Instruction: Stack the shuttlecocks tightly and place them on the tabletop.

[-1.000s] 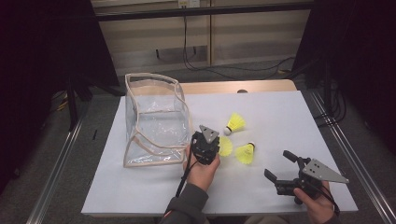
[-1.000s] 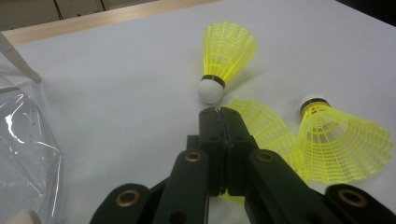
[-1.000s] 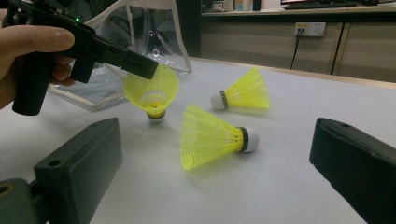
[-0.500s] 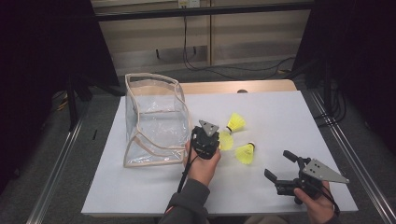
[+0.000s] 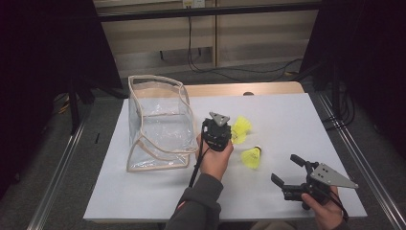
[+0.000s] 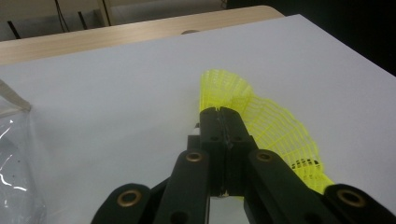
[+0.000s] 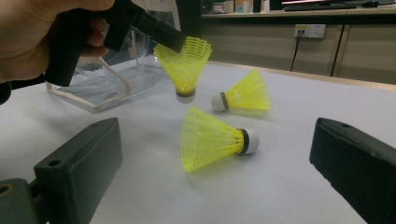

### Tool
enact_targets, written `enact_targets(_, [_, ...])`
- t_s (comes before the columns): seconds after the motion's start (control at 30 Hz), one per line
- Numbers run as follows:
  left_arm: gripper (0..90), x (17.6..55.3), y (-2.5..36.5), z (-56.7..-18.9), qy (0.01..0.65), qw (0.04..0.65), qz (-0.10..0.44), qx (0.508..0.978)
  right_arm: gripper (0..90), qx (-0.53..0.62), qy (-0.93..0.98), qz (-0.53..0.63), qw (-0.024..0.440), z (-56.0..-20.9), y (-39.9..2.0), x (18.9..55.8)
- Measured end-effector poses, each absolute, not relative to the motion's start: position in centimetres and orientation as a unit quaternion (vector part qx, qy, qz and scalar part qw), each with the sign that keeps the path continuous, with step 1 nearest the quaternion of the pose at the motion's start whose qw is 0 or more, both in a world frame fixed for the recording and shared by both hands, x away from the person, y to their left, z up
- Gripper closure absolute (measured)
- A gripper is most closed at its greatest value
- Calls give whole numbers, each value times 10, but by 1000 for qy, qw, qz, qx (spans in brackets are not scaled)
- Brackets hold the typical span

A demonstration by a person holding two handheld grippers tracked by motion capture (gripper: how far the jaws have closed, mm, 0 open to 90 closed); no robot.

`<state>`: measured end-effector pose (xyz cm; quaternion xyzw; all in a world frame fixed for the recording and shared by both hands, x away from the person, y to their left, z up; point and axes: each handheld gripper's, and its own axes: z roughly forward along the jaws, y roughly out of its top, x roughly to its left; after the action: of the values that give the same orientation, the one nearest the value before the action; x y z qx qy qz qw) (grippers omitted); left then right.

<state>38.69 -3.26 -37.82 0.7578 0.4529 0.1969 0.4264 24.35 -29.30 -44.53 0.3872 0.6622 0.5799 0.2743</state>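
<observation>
the held shuttlecock [image 7: 184, 65] looks very light, with a springy yellow mesh skirt that gives under pressure and could crease if squeezed hard; its rounded cork end would slip, so the skirt rim is the sensible place to take it. the left tool [image 5: 225, 136] has its jaws pressed together on that rim, pinching the thin mesh, and the shuttlecock hangs cork-down just above the worktop [image 5: 297, 120], near the clear plastic bag [image 5: 158, 120]. two more shuttlecocks lie on their sides on the worktop: one nearer the right tool [image 7: 215, 137], one farther back [image 7: 243, 93]. the right tool [image 5: 287, 170] stands with its jaws wide apart, holding nothing, well apart from them.
</observation>
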Motion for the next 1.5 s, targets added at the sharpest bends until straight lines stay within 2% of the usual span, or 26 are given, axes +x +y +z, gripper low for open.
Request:
enact_targets(0.73, [890,404,-36,-396,477,413,190,752,19,389,660,582,272,-445,-295,242])
enact_targets(1.5, [891,404,-21,-390,493,355,247,754,19,386,660,582,276,-445,-295,241])
